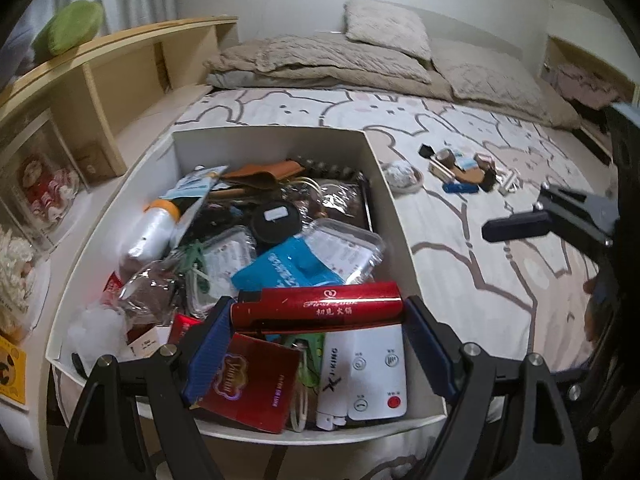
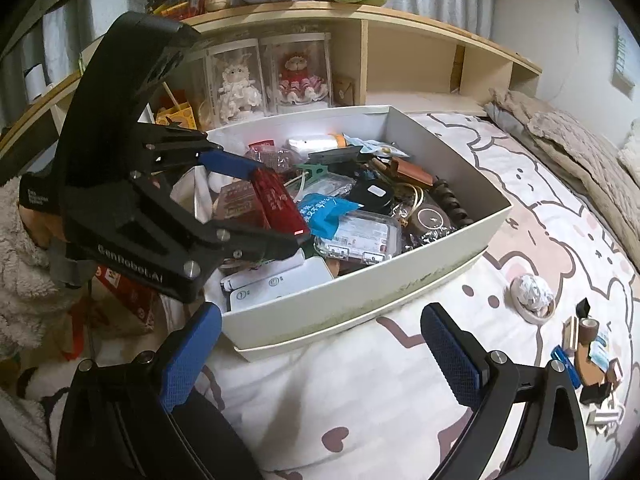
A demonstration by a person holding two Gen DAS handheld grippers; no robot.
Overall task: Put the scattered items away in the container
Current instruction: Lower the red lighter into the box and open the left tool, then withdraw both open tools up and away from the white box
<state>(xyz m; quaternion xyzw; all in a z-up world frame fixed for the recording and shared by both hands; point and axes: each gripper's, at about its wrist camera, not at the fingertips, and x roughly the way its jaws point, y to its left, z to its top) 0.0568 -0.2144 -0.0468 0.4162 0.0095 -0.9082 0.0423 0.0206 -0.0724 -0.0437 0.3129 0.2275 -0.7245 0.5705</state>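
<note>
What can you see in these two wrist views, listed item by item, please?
box: one, white, on the bed, full of clutter
red case: one, between the left gripper's fingers, over the box
remote: one, white, in the box's near corner
foil ball: one, silver, on the bedsheet beside the box
small loose items: several, mixed colours, on the bedsheet
left gripper: black and blue, holding the case
right gripper: black and blue, open, empty

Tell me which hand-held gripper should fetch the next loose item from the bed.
Right hand-held gripper: open, empty, near the scattered small items. Left hand-held gripper holds the red metallic box.
</note>
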